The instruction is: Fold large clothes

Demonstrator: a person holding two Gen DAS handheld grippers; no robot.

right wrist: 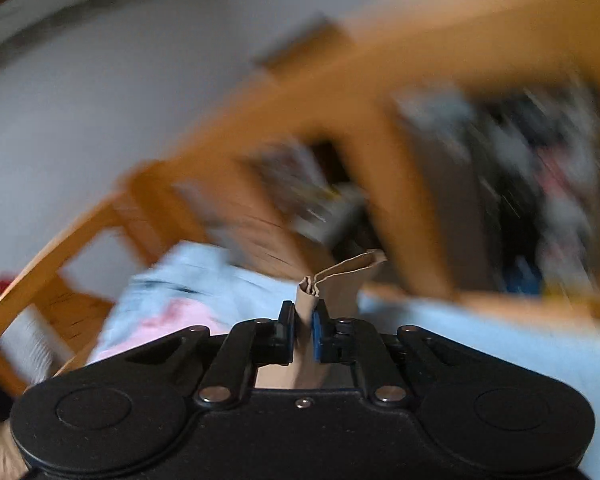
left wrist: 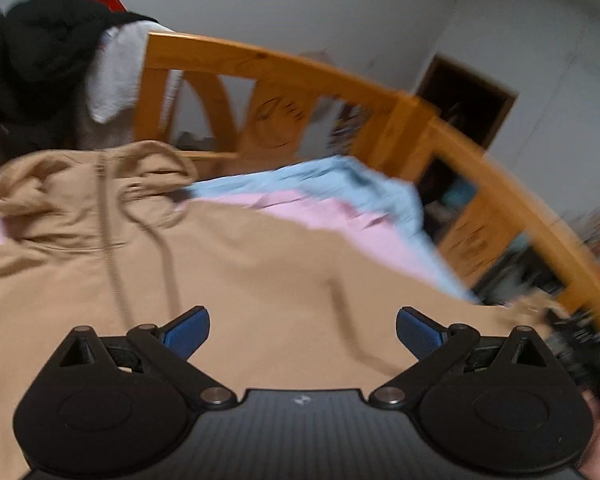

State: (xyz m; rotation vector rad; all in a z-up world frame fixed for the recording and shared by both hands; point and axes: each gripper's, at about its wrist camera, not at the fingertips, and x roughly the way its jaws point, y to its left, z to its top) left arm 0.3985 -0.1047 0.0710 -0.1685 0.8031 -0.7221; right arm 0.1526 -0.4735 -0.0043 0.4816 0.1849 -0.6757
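Note:
A tan zip hoodie [left wrist: 236, 264] lies spread on the bed, hood [left wrist: 88, 184] at the upper left and a drawstring running down its chest. My left gripper [left wrist: 302, 332] hovers over the hoodie's body, open, its blue pads wide apart with nothing between them. In the right wrist view my right gripper [right wrist: 303, 320] is shut on a bunched fold of the tan hoodie fabric [right wrist: 332, 280], which sticks up past the fingertips. That view is heavily blurred.
Pink and light blue bedding [left wrist: 340, 196] covers the bed under the hoodie. A wooden bed frame [left wrist: 284, 76] curves behind and to the right. Dark and white clothes [left wrist: 52, 48] hang at the upper left. Cluttered shelves [right wrist: 520, 184] stand past the frame.

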